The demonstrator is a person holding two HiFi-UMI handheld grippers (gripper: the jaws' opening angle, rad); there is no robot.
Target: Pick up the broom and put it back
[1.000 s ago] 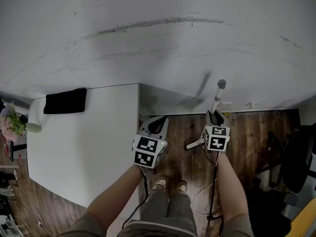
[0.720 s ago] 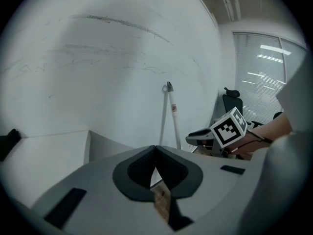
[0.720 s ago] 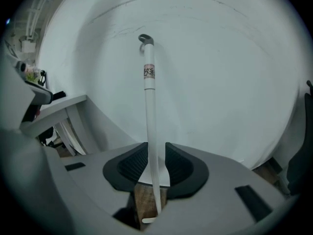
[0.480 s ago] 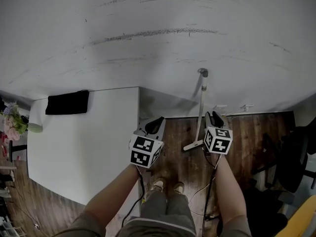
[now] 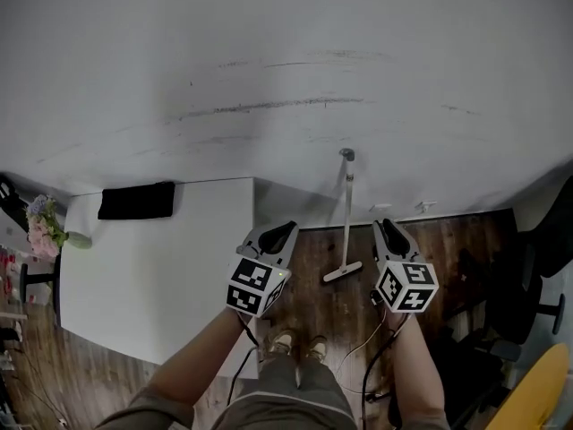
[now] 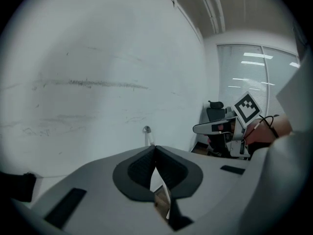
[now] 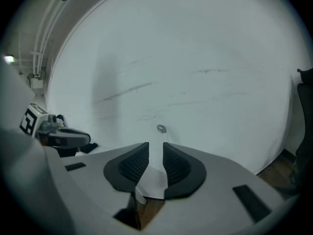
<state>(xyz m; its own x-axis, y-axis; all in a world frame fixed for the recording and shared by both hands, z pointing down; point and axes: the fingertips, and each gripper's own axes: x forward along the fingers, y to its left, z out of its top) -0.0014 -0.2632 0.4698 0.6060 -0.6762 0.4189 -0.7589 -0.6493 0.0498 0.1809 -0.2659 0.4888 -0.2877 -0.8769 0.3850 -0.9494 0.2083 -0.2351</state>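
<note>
Broom (image 5: 346,213) upright against wall (image 5: 269,61), head on wood floor (image 5: 358,305) — seen whole in head view only, gripper views catch just its handle top (image 7: 161,128) | left gripper (image 5: 281,232): jaws together, empty | right gripper (image 5: 390,232): jaws narrowly apart, closing — nothing between them

We found no legible text, label, brand, number or sign in any view. The left cube (image 5: 252,287) and right cube (image 5: 410,287) carried only black-and-white square markers, without characters.
</note>
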